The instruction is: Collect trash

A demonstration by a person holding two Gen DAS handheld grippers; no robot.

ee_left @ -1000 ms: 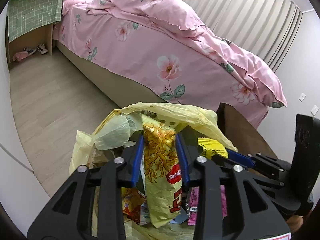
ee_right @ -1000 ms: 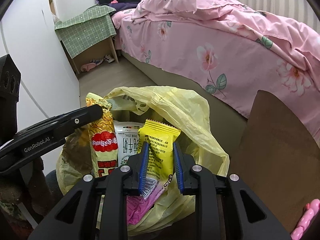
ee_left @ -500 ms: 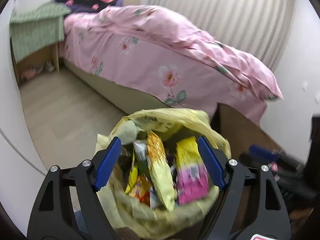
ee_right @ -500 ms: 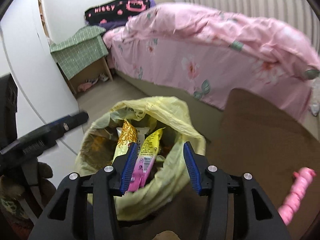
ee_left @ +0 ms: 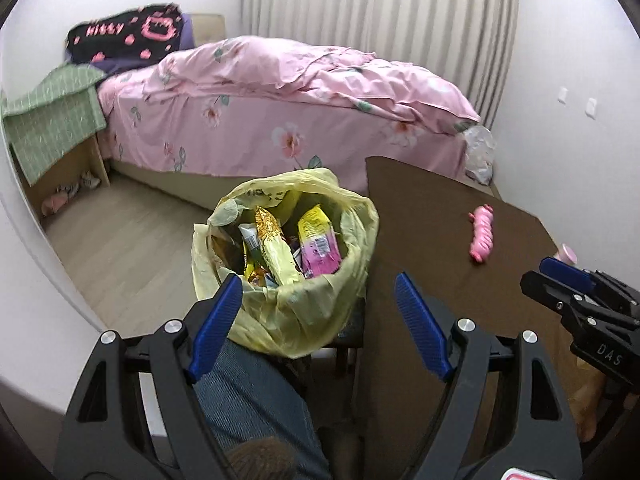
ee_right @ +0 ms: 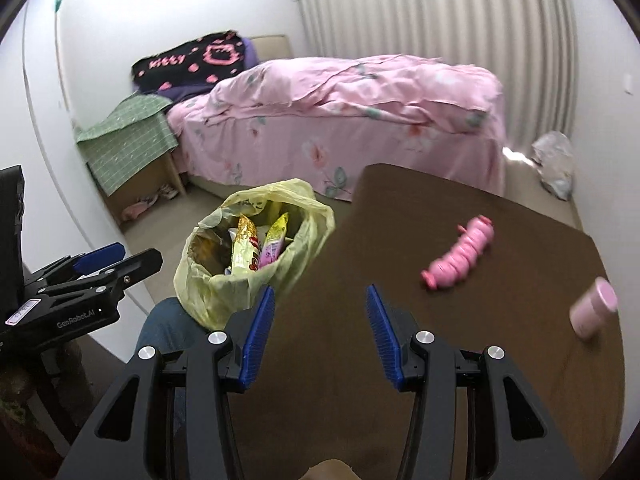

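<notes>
A yellow plastic trash bag (ee_left: 320,320) stands open beside the brown table, full of snack wrappers: a gold and yellow packet (ee_left: 276,250) and a yellow and pink packet (ee_left: 318,240). The bag also shows in the right wrist view (ee_right: 208,284). My left gripper (ee_left: 318,302) is open and empty, above and behind the bag. My right gripper (ee_right: 320,312) is open and empty over the table's left edge. Each gripper shows from the side in the other view: the right one (ee_left: 576,284), the left one (ee_right: 108,264).
The brown table (ee_right: 480,340) holds a pink twisted toy (ee_right: 460,258) and a pink cylinder (ee_right: 594,306). A bed with a pink floral duvet (ee_left: 300,92) fills the back. A green-clothed nightstand (ee_left: 52,120) is at the left. A crumpled clear bag (ee_right: 554,164) lies on the floor by the bed.
Both grippers opened and let go of their wrappers, which now sit in the bag. Both have pulled back and up, away from the bag; the right one swung over the table.
</notes>
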